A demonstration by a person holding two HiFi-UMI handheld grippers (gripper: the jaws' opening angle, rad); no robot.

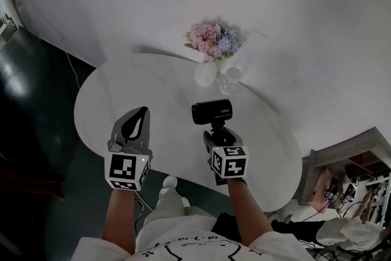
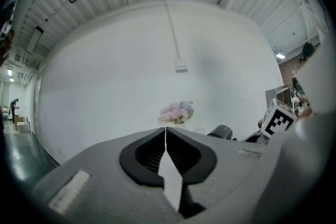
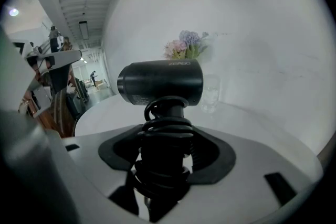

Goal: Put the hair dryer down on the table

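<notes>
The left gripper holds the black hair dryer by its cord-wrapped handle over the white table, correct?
No, the right gripper holds the hair dryer by its cord-wrapped handle over the white table; the right gripper view shows it. The left gripper is shut, empty.

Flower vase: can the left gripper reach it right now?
Probably yes. The left gripper is empty, jaws together, and the table between it and the flower vase looks bare. The hair dryer is off to the side, in the right gripper.
</notes>
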